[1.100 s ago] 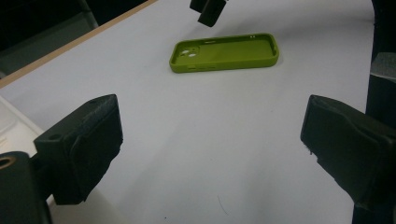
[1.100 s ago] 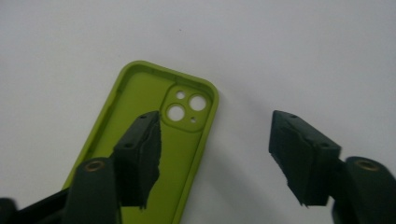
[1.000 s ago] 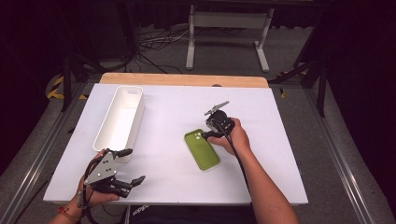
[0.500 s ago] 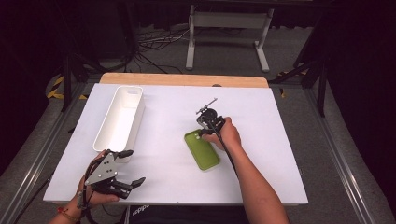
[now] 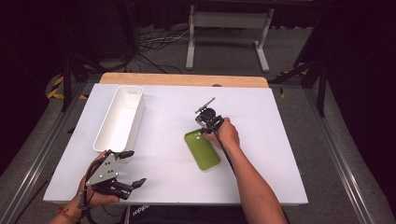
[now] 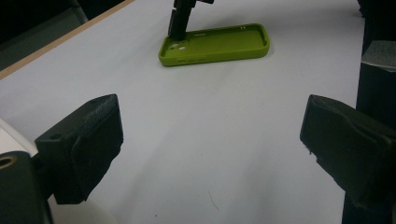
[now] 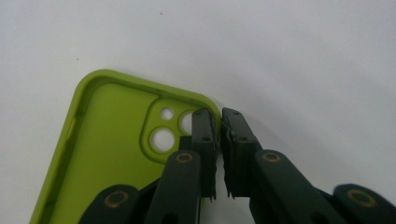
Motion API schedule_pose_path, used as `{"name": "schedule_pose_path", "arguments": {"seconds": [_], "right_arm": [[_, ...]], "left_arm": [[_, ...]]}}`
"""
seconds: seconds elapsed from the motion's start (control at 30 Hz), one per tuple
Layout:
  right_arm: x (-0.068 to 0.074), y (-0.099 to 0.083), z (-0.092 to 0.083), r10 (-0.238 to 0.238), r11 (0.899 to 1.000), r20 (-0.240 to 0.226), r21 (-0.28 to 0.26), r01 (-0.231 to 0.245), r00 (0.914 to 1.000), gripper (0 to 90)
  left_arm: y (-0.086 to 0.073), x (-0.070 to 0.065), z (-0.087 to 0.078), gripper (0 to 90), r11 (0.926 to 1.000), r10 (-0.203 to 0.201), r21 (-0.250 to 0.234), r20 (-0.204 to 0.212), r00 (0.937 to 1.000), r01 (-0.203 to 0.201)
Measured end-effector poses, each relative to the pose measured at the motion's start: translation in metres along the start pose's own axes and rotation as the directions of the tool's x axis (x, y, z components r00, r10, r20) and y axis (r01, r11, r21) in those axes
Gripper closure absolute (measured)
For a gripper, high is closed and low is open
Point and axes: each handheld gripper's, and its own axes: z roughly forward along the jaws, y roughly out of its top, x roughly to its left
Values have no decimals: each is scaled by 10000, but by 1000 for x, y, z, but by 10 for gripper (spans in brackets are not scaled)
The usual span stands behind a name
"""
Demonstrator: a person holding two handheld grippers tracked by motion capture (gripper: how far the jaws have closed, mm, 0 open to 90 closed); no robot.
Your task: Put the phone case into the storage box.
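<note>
A lime-green phone case [image 5: 204, 153] lies open side up on the white table, right of centre. My right gripper [image 5: 201, 132] points down at the case's far corner, by the camera holes. In the right gripper view its jaws have just closed: the right gripper [image 7: 218, 115] pinches the rim of the case [image 7: 105, 154], one jaw inside and one outside. The left gripper view shows the case [image 6: 224, 43] ahead with the right gripper's jaws [image 6: 179, 24] on its corner. My left gripper [image 5: 134, 167] rests near the table's front left edge, open and holding nothing.
A long white bin [image 5: 119, 120] stands at the left of the table [image 5: 285, 140], just beyond my left gripper. A wooden strip [image 5: 182, 80] runs along the far edge. Stands and cables sit on the floor behind.
My right gripper has shifted left and slightly down onto the case's far corner, and its jaws have gone from apart to pinched on the rim. The left gripper has kept still.
</note>
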Motion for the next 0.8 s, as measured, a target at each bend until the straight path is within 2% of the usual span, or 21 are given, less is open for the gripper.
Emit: {"name": "schedule_pose_path", "arguments": {"seconds": [0.17,0.27,0.4,0.57,0.73,0.8], "right_arm": [[3,-1,0,57,9998,269,-165,-52,9996,866],[3,-2,-5,189,9980,474,-612,-160,9987,869],[3,-6,-17,319,9936,418,-1096,-271,9986,880],[2,-16,-36,604,9773,514,-2060,-486,9968,883],[1,-27,-53,838,9496,647,-3078,-600,9944,884],[2,-30,-58,931,9374,645,-3419,-657,9936,885]], "left_arm": [[0,0,0,69,9999,-148,-28,-32,9999,147],[0,0,1,69,9999,-159,-64,2,9999,159],[0,0,1,71,9997,-251,-78,20,9997,251],[1,0,2,72,9993,-363,-131,-3,9993,363],[3,0,2,72,9997,-233,-62,-98,9997,232],[4,0,-1,73,9993,-328,-212,-214,9992,323]]}}
